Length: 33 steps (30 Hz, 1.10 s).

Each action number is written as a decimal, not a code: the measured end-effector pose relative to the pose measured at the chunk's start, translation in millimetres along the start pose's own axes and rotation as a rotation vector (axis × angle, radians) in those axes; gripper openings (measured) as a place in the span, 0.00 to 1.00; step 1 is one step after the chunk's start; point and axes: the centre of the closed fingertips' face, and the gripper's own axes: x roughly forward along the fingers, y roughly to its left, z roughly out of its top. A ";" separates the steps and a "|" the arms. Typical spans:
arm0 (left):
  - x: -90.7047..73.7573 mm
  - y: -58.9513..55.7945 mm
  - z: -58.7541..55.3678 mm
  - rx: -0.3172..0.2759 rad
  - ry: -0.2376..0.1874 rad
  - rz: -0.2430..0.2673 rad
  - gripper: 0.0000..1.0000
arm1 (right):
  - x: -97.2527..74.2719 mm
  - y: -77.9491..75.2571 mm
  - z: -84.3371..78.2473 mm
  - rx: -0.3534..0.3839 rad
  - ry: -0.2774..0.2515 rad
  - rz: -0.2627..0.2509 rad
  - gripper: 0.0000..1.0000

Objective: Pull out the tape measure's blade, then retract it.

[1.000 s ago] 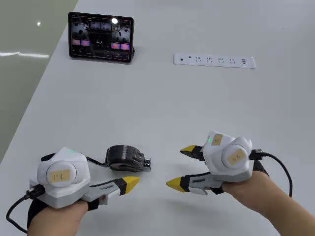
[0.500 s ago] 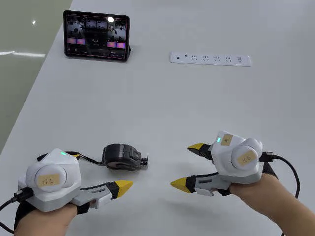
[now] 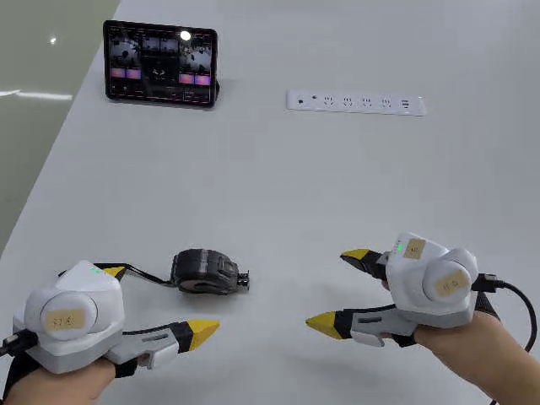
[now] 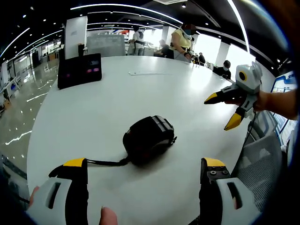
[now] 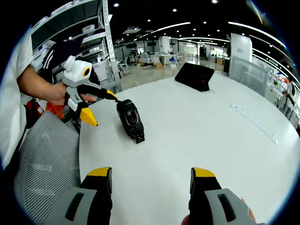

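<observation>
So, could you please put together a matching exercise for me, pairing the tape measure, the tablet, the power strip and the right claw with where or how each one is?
Things:
1. tape measure
2. tablet
3. power strip
4. right claw

Descriptions:
A. propped up at the far left of the table, screen lit
B. open, holding nothing
C. black, lying just ahead of the left claw, blade not pulled out
D. white, lying flat on the far side

Pairs: 1-C, 2-A, 3-D, 4-B
</observation>
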 end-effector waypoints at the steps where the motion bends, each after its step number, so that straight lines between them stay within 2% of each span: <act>1: -1.3 -0.5 0.5 0.003 -0.006 -0.008 0.99 | -1.4 -0.9 -1.6 0.003 -0.001 -0.003 0.67; 10: -6.2 -1.1 0.6 0.027 -0.002 -0.037 0.99 | -8.6 0.7 -11.4 0.022 0.008 -0.012 0.68; 15: -8.9 -5.3 -1.1 0.044 0.011 -0.058 0.99 | -12.6 1.5 -14.1 0.016 0.003 -0.015 0.69; 22: -13.6 -8.4 -6.4 0.092 0.033 -0.075 0.99 | -20.5 1.7 -17.5 0.022 -0.015 -0.016 0.70; 29: -18.8 -10.5 -10.2 0.117 0.043 -0.104 0.99 | -25.5 2.4 -29.9 0.030 0.003 -0.015 0.75; 33: -20.3 -7.0 -11.7 0.124 0.042 -0.116 0.99 | -29.1 1.1 -33.0 0.034 0.005 -0.026 0.78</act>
